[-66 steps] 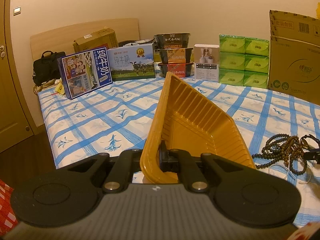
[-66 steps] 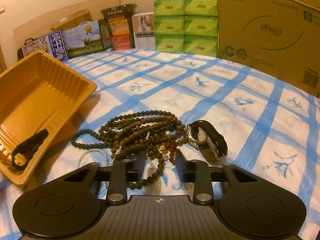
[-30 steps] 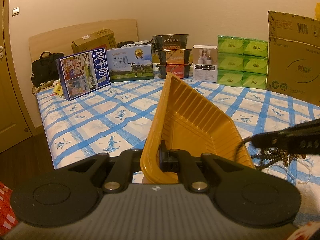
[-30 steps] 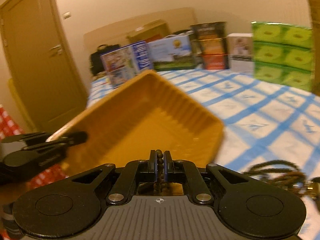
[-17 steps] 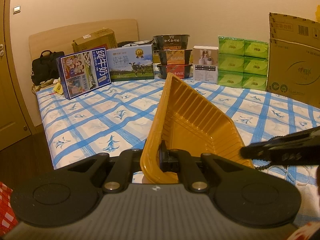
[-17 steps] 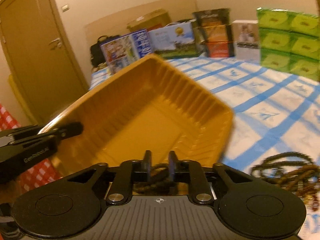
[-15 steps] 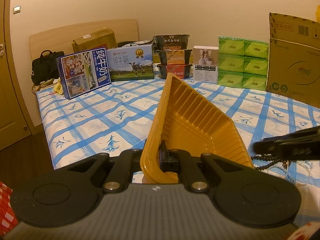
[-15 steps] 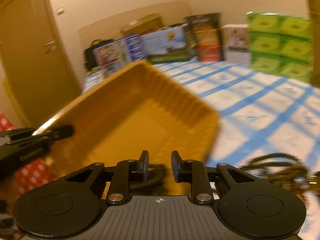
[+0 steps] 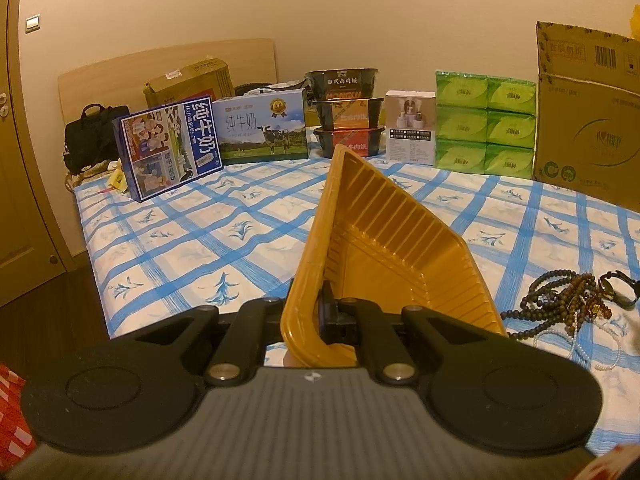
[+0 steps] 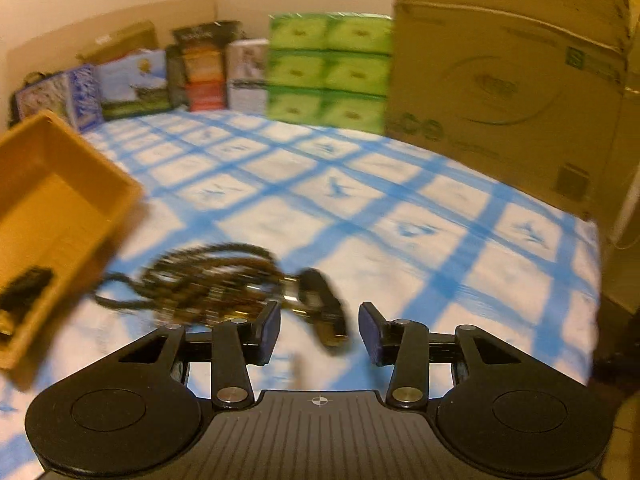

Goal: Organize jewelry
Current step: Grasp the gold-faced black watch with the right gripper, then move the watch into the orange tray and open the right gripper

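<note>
My right tool, jaws just parted and empty, pointed at the watch just ahead on the bed, beads leftward; left tool clamped the tray.

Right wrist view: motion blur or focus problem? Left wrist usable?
Right wrist view: motion smear; the bead pile, watch and tissue packs streak, while the right gripper itself stays crisp, so not focus. Left wrist view: sharp, warm yellow cast, fisheye bending at the edges; orange tray and milk boxes are readable.
</note>
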Tool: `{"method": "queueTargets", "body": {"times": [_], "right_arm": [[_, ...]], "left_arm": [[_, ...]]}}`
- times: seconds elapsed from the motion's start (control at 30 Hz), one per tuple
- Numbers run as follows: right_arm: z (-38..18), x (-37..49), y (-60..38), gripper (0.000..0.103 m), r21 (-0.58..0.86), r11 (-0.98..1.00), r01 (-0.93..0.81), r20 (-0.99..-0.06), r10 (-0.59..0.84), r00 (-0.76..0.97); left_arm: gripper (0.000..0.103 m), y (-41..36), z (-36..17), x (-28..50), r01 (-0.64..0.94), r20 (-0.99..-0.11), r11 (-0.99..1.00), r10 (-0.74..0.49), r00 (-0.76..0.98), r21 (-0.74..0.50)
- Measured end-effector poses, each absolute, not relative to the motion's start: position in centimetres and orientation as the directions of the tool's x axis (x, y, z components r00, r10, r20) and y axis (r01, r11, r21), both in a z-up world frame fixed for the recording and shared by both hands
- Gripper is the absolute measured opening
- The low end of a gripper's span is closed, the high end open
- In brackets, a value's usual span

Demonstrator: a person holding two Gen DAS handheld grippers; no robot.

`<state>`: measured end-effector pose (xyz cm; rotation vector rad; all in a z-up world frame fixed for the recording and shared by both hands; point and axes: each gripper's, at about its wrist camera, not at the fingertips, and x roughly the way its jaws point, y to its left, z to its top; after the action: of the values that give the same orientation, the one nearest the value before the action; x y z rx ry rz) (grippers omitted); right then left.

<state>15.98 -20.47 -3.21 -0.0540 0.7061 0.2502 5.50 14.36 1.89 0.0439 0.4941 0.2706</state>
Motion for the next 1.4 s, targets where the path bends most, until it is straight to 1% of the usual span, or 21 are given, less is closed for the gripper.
{"method": "queueTargets", "body": {"times": [0.07, 0.3, 0.4, 0.43, 0.47, 0.5, 0.53, 0.7, 0.83, 1.1, 1.33, 1.4], "right_arm": [[-3.6, 16.7, -21.1, 0.044, 0.028, 0.969, -0.245, -0.662, 0.202, 0.722], [-4.9, 18.0, -20.4, 0.044, 0.018, 0.948, -0.317, -0.680, 0.244, 0.692], [-5.5, 18.7, -20.2, 0.042, 0.014, 0.949, -0.314, -0.691, 0.236, 0.684], [-5.6, 18.7, -20.2, 0.035, 0.018, 0.950, -0.311, -0.691, 0.236, 0.683], [-5.6, 18.7, -20.2, 0.023, 0.019, 0.950, -0.312, -0.692, 0.238, 0.682], [-5.5, 18.6, -20.1, 0.018, 0.015, 0.951, -0.309, -0.691, 0.233, 0.684], [-5.4, 18.6, -20.1, 0.016, 0.011, 0.951, -0.308, -0.691, 0.230, 0.685], [-4.2, 17.7, -19.6, 0.016, -0.023, 0.955, -0.295, -0.687, 0.199, 0.699], [-2.4, 17.0, -18.8, 0.016, -0.005, 0.950, -0.312, -0.683, 0.224, 0.695], [1.5, 15.0, -14.1, 0.016, 0.079, 0.886, -0.456, -0.628, 0.400, 0.667], [2.0, 14.8, -6.8, 0.016, 0.189, 0.789, -0.585, -0.602, 0.563, 0.565], [2.1, 14.8, -4.7, 0.016, 0.202, 0.763, -0.614, -0.593, 0.594, 0.544]], "left_arm": [[0.006, 14.3, 1.9, 5.5, -0.245, -0.463, 0.963, 0.268, 0.845, 0.111], [0.006, 14.3, 2.0, 5.4, -0.243, -0.463, 0.963, 0.270, 0.844, 0.119], [0.006, 14.3, 2.0, 5.4, -0.242, -0.464, 0.963, 0.269, 0.844, 0.117], [0.006, 14.2, 2.0, 5.4, -0.242, -0.464, 0.963, 0.270, 0.844, 0.119], [0.006, 14.2, 2.0, 5.4, -0.243, -0.464, 0.963, 0.271, 0.843, 0.120], [0.006, 14.3, 1.9, 5.4, -0.243, -0.464, 0.963, 0.270, 0.844, 0.119], [0.006, 14.3, 2.0, 5.4, -0.243, -0.464, 0.963, 0.270, 0.844, 0.118], [0.006, 14.3, 2.0, 5.5, -0.241, -0.464, 0.963, 0.269, 0.844, 0.119], [0.006, 14.2, 2.0, 5.5, -0.243, -0.464, 0.963, 0.270, 0.844, 0.119], [0.006, 14.2, 2.0, 5.5, -0.243, -0.464, 0.963, 0.270, 0.844, 0.119], [0.006, 14.2, 2.0, 5.5, -0.243, -0.464, 0.963, 0.270, 0.844, 0.118], [0.006, 14.2, 2.0, 5.5, -0.243, -0.464, 0.963, 0.269, 0.844, 0.117]]}}
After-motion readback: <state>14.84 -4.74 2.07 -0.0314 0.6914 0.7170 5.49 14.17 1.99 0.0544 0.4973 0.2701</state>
